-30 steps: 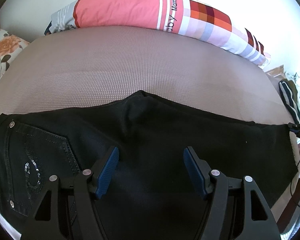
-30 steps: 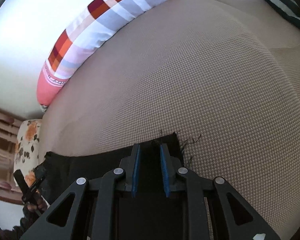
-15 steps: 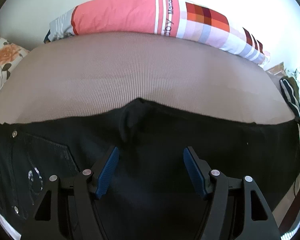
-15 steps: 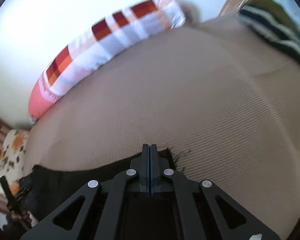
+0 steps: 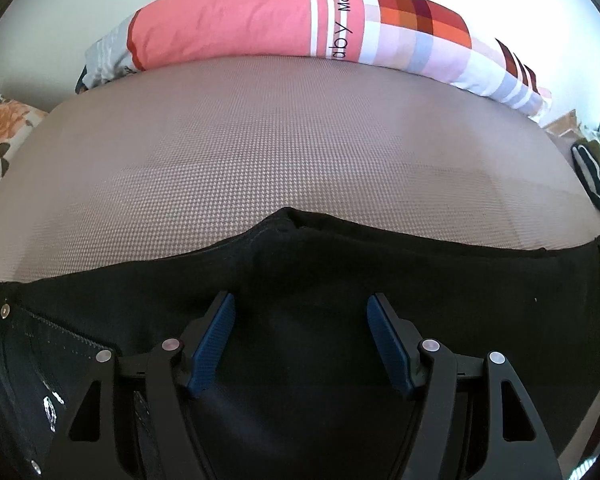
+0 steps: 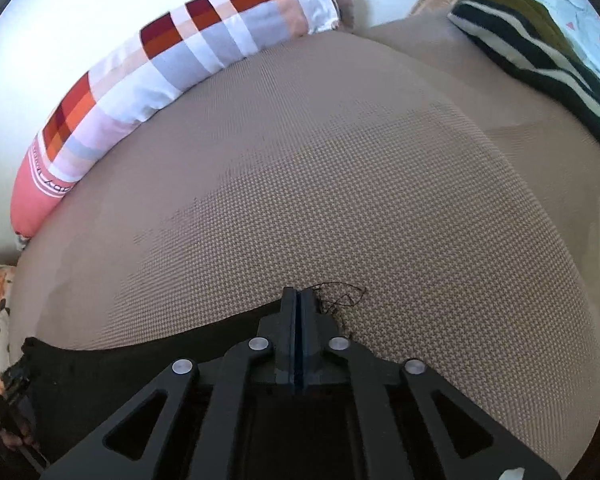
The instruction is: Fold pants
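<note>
Black pants (image 5: 300,280) lie flat along the near edge of a bed covered in tan textured fabric (image 5: 260,152), the waistband and a studded back pocket (image 5: 40,344) toward the bed's left end and the leg stretching to the right.

The left gripper (image 5: 300,320) hovers over the middle of the pants with its blue pads (image 5: 214,340) spread well apart, holding nothing.

The right gripper (image 6: 299,312) sits at the frayed hem corner of the leg; its jaws have just been closing, then eased slightly, and now stand pressed together on the hem, with loose threads (image 6: 340,296) sticking out beside them.

A long patchwork bolster pillow (image 5: 300,20) lies along the bed's far edge.
</note>
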The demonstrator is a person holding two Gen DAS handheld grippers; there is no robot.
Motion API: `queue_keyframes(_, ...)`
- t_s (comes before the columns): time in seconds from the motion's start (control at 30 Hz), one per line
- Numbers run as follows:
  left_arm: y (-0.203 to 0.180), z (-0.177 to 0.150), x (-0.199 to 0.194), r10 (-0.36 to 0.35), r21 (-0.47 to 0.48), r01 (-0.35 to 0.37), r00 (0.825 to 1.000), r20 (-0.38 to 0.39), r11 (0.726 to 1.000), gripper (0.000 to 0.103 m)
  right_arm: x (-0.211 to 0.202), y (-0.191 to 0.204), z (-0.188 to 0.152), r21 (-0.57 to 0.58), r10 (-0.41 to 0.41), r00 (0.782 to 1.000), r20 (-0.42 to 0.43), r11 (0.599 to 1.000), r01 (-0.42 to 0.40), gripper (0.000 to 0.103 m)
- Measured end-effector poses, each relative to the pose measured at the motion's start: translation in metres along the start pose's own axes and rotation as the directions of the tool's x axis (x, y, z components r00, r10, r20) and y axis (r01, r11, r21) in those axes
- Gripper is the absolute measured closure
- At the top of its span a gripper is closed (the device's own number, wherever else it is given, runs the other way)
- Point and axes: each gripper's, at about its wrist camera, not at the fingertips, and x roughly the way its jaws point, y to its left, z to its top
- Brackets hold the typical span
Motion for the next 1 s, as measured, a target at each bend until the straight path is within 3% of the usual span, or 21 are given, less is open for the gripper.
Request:
queue_keyframes(0.03,0.000,0.000,0.000,-0.001,0.007,0.001,1.000,-0.004,1.000,0.035,-0.004,0.003,0.000,-0.005,-0.015,1.000,0.007,1.000,0.015,0.089)
queue_keyframes(0.17,0.005,0.001,-0.014,-0.052,0.011,0.052,0.999,-0.001,0.999,0.035,-0.036,0.022,0.002,-0.014,-0.046,0.996,0.077,0.999,0.047,0.087)
queue_keyframes(0.27,0.019,-0.001,-0.040,-0.109,-0.021,0.111,0.992,0.060,0.994,0.035,-0.056,0.063,0.001,-0.100,0.053,0.996,0.078,0.994,-0.045,0.086)
queue_keyframes(0.4,0.042,-0.007,-0.071,-0.061,-0.046,0.067,0.990,0.124,0.997,0.035,-0.052,0.140,-0.009,-0.247,0.181,0.983,-0.018,0.952,-0.180,0.086)
queue_keyframes(0.57,0.070,-0.022,-0.100,0.098,-0.050,-0.090,0.977,0.189,0.995,0.033,-0.016,0.263,-0.034,-0.423,0.299,0.928,-0.224,0.828,-0.368,0.085)
queue_keyframes(0.73,0.104,-0.039,-0.103,0.130,-0.091,-0.117,0.979,0.158,0.989,0.033,0.019,0.369,-0.066,-0.522,0.323,0.861,-0.394,0.692,-0.499,0.074)
queue_keyframes(0.87,0.132,-0.054,-0.101,0.149,-0.155,-0.129,0.980,0.129,0.980,0.033,0.036,0.431,-0.091,-0.595,0.280,0.835,-0.473,0.598,-0.537,0.074)
queue_keyframes(1.0,0.154,-0.063,-0.097,0.140,-0.206,-0.116,0.985,0.105,0.972,0.033,0.055,0.471,-0.100,-0.637,0.227,0.826,-0.516,0.543,-0.548,0.067)
